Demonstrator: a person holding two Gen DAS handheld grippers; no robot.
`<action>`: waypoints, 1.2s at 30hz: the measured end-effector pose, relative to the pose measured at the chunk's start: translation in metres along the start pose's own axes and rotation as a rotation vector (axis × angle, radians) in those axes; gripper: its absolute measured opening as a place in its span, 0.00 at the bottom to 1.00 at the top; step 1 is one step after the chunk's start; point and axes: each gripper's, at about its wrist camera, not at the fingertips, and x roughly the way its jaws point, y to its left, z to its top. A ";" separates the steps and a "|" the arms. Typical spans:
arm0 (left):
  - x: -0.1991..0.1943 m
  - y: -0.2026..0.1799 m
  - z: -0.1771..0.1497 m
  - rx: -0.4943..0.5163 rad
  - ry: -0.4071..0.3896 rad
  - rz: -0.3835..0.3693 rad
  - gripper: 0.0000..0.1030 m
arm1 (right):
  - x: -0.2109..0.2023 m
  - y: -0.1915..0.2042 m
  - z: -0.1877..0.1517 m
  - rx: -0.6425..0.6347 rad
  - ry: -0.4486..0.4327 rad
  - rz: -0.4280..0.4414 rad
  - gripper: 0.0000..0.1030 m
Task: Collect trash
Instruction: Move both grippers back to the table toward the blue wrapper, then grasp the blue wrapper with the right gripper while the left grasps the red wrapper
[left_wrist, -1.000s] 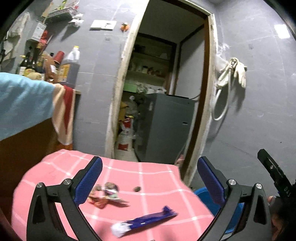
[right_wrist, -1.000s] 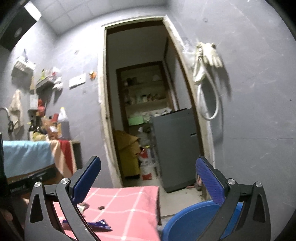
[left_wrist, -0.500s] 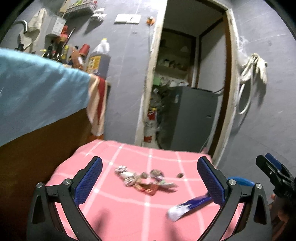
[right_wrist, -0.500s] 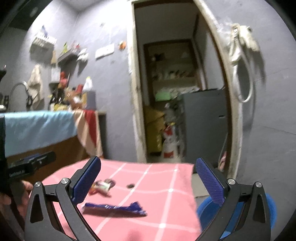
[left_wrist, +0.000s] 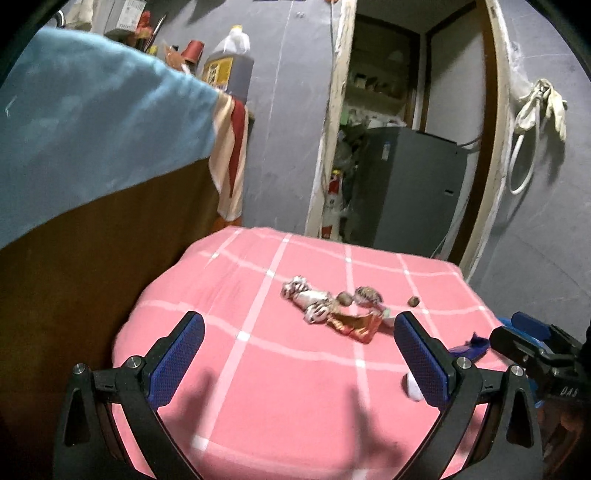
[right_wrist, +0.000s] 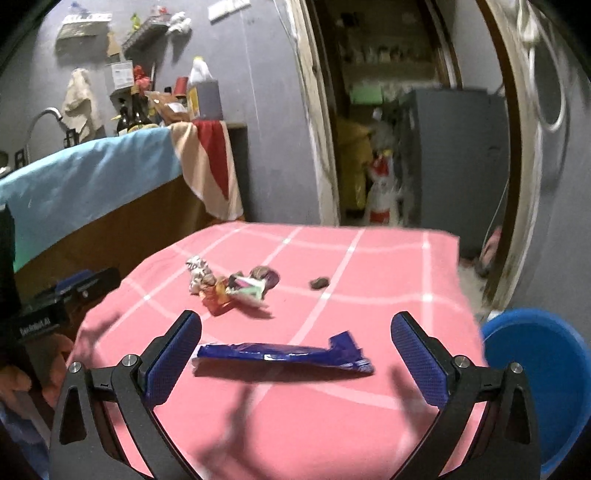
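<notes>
Blue-padded right tongs (right_wrist: 295, 354) hang released over the near edge of the pink checked bench (right_wrist: 388, 424), pads spread wide with nothing between them; just past the fingertips lies the blue wrapper (right_wrist: 280, 355), flat and lengthwise across the cloth, touching neither pad; left tongs (left_wrist: 297, 354) likewise stand released above the bench's near left part, holding nothing, and in that view the wrapper (left_wrist: 474, 348) shows only as a scrap beside the right pad, mostly hidden; farther in, near the bench's middle, sits a small heap of trash (right_wrist: 231, 286): a crumpled silver-striped wrapper (left_wrist: 308, 298), an orange-red foil (left_wrist: 356, 324) touching it, a green-and-pink packet (right_wrist: 249, 288) and a brown shell (right_wrist: 264, 275); a single dark crumb (right_wrist: 319, 282) lies apart to the right of the heap; off the bench's right edge, lower down, a blue basin (right_wrist: 543, 373) stands on the floor; left of the bench a counter draped in a light blue cloth (right_wrist: 88, 177) carries bottles (right_wrist: 129, 114); beyond, an open doorway (right_wrist: 402, 110) shows a grey cabinet (left_wrist: 410, 188); gloves (left_wrist: 543, 107) hang on the grey wall to its right.
</notes>
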 end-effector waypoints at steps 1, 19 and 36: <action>0.001 0.003 0.000 -0.004 0.007 0.005 0.97 | 0.004 0.001 0.000 0.006 0.013 0.010 1.00; 0.022 0.011 0.000 -0.057 0.142 -0.025 0.97 | 0.052 0.011 -0.007 -0.071 0.235 -0.051 1.00; 0.072 -0.034 0.005 0.063 0.278 -0.188 0.65 | 0.046 -0.023 -0.014 -0.053 0.229 -0.130 0.99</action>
